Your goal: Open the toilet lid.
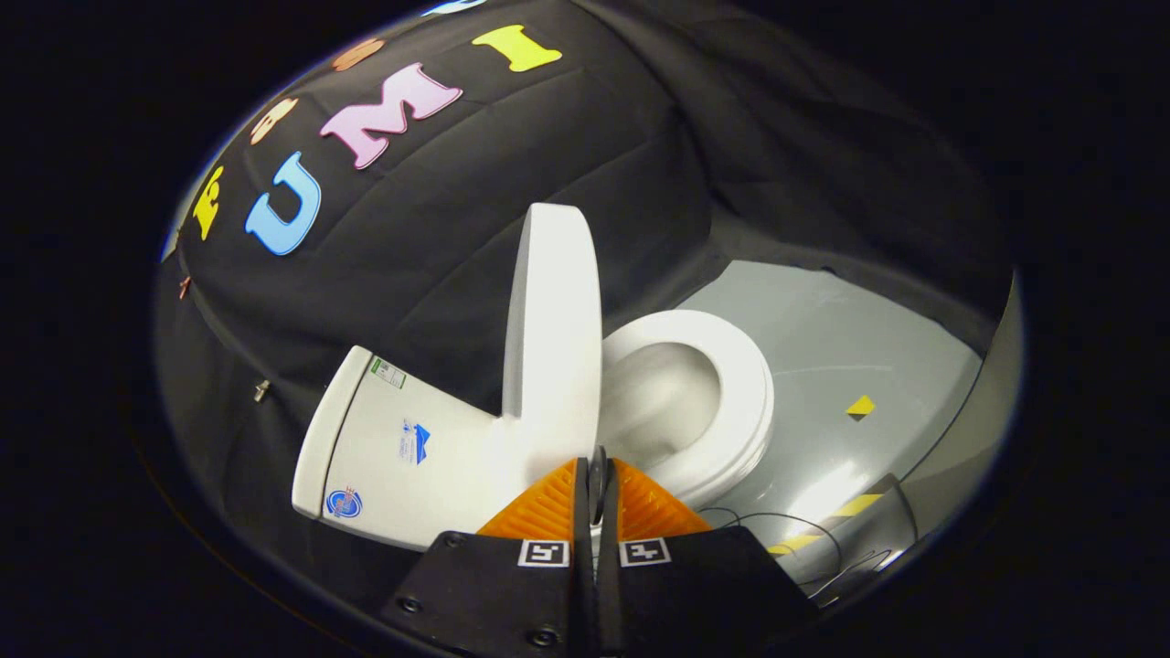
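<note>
Gripper [597, 475] jaws together, gripping nothing, near the upright toilet lid [553, 329] — seat [731, 402] exposed at right. Risk: lid dropping back if nudged — likely cause, a careless withdrawal.

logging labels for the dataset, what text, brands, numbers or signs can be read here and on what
Nothing can be quoted as it reads.
Green-edged white sticker on the toilet tank: too small to read.
Blue logo sticker on the tank: blurred.
Round blue badge by the tank's lower edge: blurred.
Two square black-and-white markers on the tongs, which are shut beside the raised toilet lid: patterns, no words.
Yellow-black tape on the floor: no text.
</note>
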{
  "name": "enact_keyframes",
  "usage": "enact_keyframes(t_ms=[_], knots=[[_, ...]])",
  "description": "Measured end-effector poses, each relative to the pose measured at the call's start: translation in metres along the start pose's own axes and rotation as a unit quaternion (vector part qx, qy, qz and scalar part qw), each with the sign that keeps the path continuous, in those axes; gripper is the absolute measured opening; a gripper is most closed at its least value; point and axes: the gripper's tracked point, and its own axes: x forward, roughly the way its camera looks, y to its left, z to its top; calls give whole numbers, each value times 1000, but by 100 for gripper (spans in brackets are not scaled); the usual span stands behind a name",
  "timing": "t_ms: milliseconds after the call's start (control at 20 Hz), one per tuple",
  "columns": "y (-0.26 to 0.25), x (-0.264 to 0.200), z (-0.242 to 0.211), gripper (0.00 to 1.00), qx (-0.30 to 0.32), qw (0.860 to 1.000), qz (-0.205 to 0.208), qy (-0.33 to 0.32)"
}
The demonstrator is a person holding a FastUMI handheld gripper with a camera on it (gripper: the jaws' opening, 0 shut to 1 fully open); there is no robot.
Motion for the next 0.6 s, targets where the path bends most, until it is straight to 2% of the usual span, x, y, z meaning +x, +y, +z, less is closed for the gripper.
enact_keyframes(t_ms=[150,350,600], knots=[[23,-10,0,6,-10,999,-18,-29],[56,-19,-3,6,-61,995,-43,-59],[102,-31,-10,6,-127,984,-70,-108]])
